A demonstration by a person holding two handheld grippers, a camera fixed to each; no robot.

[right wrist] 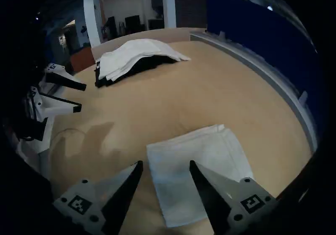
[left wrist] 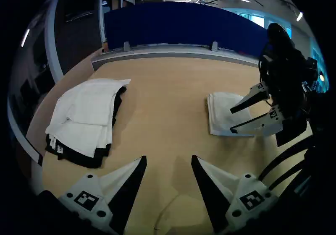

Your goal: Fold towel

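A small folded white towel (left wrist: pixel 222 112) (right wrist: pixel 197 168) lies flat on the wooden table. My right gripper (right wrist: pixel 166 163) hovers open just over its near edge, nothing between its fingers; in the left gripper view this same gripper (left wrist: pixel 232 119) stands at the towel's right side. My left gripper (left wrist: pixel 168 159) is open above bare table, apart from the towel, and appears at the left of the right gripper view (right wrist: pixel 80 96). A stack of white towels on black ones (left wrist: pixel 86 119) (right wrist: pixel 134 58) rests farther off.
The wooden table (left wrist: pixel 168 88) (right wrist: pixel 201 92) has a grey raised rail (left wrist: pixel 168 52) along its far edge, with a blue partition (left wrist: pixel 185 25) behind. Bare tabletop lies between the stack and the folded towel.
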